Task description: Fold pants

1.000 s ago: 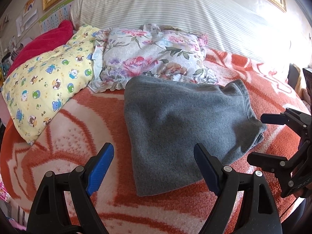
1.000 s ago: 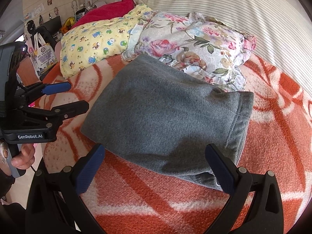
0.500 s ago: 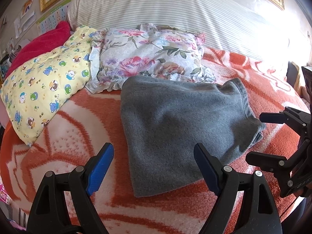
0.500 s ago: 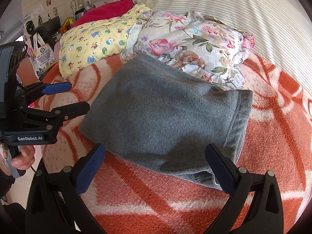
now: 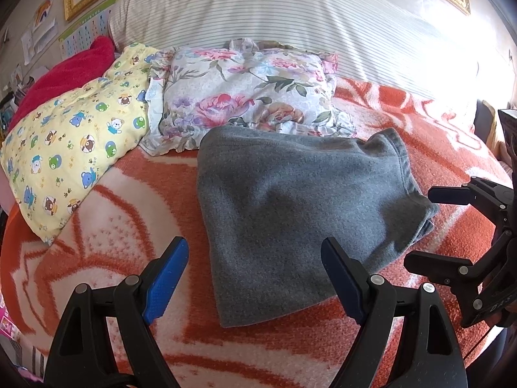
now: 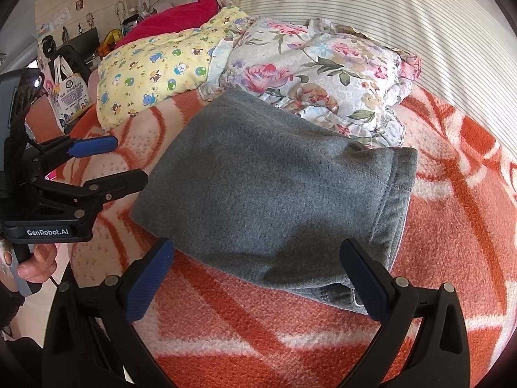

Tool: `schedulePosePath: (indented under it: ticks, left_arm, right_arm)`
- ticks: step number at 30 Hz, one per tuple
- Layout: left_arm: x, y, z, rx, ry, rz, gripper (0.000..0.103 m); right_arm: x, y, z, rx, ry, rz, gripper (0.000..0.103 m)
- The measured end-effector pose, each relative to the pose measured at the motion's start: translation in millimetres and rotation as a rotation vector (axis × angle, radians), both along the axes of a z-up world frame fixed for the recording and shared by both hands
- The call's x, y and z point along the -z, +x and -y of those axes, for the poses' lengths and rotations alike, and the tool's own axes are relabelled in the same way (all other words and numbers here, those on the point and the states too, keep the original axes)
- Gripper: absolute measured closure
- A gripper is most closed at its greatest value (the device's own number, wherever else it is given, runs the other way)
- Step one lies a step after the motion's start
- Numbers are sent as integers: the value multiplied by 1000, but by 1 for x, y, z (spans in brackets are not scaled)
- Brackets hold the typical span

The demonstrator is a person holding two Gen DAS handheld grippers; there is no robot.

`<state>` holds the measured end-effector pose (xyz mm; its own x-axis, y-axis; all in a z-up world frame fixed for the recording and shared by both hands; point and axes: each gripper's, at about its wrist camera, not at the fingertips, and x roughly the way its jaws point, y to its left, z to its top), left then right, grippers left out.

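Observation:
Grey fleece pants lie folded in a thick rectangle on the orange and white blanket; they also show in the right wrist view. My left gripper is open and empty, just short of the pants' near left edge. My right gripper is open and empty, just short of the near right edge by the waistband. Each gripper shows in the other's view: the right one at the right, the left one at the left.
A floral pillow touches the pants' far edge. A yellow bear-print pillow and a red blanket lie at the far left. A striped headboard cushion stands behind. The bed edge and room clutter are to the left.
Both grippers stay open and have drawn back slightly from the folded pants. The pants have not moved.

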<state>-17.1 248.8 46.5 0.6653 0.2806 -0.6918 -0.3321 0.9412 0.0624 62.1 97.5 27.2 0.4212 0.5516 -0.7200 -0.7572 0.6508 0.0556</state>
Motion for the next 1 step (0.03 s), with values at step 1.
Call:
schedulePosePath:
  ticks: [1]
  left_arm:
    - [0, 1, -1, -1, -4, -5, 18]
  right_arm:
    - [0, 0, 0, 2, 1, -1, 0]
